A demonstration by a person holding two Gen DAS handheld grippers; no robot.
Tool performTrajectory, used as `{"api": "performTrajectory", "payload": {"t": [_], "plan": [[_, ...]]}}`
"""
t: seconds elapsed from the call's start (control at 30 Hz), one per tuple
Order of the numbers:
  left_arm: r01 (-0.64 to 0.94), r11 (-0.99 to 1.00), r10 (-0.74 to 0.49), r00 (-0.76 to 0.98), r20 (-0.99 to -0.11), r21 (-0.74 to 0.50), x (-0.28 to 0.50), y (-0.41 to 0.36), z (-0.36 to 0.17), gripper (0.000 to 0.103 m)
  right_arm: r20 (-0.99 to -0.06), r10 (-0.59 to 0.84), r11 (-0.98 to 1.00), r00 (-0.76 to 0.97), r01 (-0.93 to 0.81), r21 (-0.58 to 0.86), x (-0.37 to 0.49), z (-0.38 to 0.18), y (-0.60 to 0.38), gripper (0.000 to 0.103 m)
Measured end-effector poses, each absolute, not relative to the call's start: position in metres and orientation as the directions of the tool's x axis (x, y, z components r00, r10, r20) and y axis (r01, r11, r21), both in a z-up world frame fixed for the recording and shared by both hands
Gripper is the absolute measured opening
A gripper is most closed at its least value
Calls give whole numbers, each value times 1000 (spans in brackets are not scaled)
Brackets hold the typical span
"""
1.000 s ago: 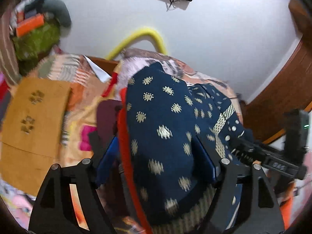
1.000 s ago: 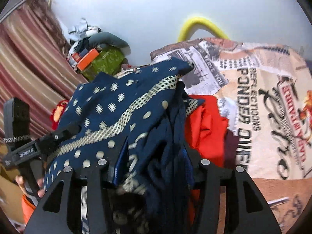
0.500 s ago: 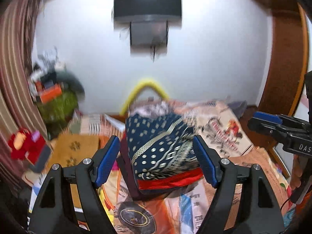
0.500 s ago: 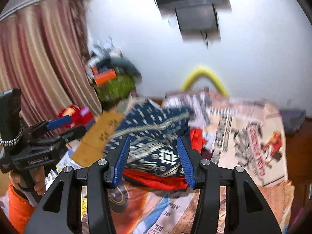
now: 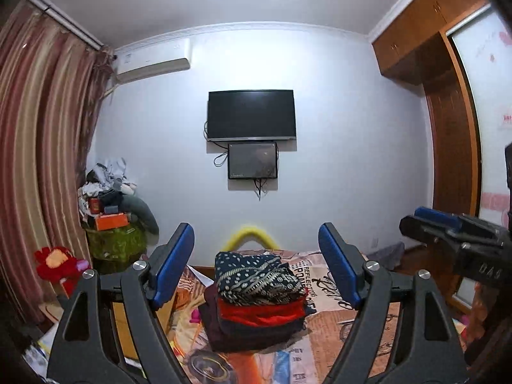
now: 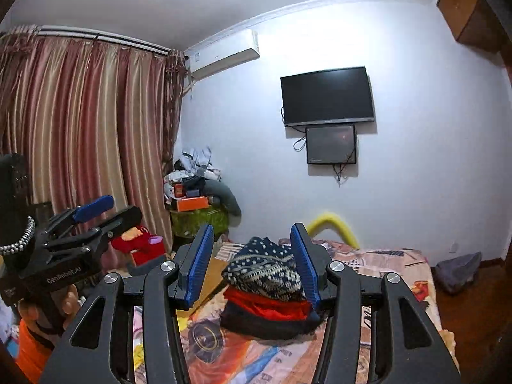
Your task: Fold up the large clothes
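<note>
A folded navy patterned garment (image 5: 256,276) lies on top of a stack of folded clothes, above a red one (image 5: 260,312) and dark ones, on the bed. It also shows in the right wrist view (image 6: 264,270). My left gripper (image 5: 256,272) is open and empty, held well back from the stack. My right gripper (image 6: 252,262) is open and empty, also back from the stack. The left gripper shows at the left of the right wrist view (image 6: 92,217), and the right gripper at the right of the left wrist view (image 5: 448,233).
The bed carries a printed sheet (image 6: 377,265) and a yellow foam-padded rail (image 5: 252,233) at its far end. A cluttered pile (image 5: 108,214) and a red toy (image 5: 56,264) stand by the striped curtain. A TV (image 5: 251,115) hangs on the wall; a wooden wardrobe (image 5: 454,147) stands at the right.
Both grippers let go of the navy garment, which now rests on the stack. Both have pulled back and up, far from the bed.
</note>
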State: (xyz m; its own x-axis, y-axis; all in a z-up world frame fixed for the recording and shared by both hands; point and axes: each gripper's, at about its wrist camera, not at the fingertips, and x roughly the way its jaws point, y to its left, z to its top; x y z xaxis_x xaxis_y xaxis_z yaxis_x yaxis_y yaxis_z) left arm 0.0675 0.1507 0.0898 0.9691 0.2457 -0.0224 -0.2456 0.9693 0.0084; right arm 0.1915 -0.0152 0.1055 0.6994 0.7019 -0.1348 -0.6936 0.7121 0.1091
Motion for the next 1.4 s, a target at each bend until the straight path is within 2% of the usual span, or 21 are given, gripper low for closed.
{"api": "performTrajectory", "payload": {"t": [0.07, 0.1, 0.2, 0.23, 0.37, 0.43, 0.5, 1.03, 1.4], "plan": [[-245, 969, 245, 969, -28, -7, 61, 149, 80, 79, -131, 673, 739, 728, -669, 81, 182, 97, -11, 50], [-246, 969, 246, 969, -27, -6, 60, 148, 76, 81, -131, 664, 747, 736, -661, 73, 178, 94, -10, 55], [-264, 964, 264, 965, -12, -16, 50, 141, 65, 98, -128, 665, 746, 736, -660, 84, 170, 94, -14, 73], [-264, 964, 264, 964, -10, -22, 46, 139, 65, 101, -126, 662, 749, 739, -656, 87, 169, 95, -16, 78], [-275, 960, 274, 961, -27, -48, 43, 143, 61, 101, -120, 650, 760, 751, -640, 111, 171, 98, -20, 88], [-281, 958, 279, 960, -33, -62, 42, 145, 61, 102, -124, 639, 769, 759, -628, 117, 171, 98, -22, 97], [-288, 955, 286, 957, -38, -68, 42, 149, 61, 102, -122, 633, 774, 765, -620, 129, 171, 98, -26, 101], [-338, 941, 337, 939, -65, -9, 49, 140, 43, 102, -141, 648, 761, 748, -629, 157, 162, 83, -31, 101], [-324, 946, 321, 941, -103, -12, 59, 142, 36, 102, -182, 646, 763, 741, -625, 164, 164, 79, -32, 101]]}}
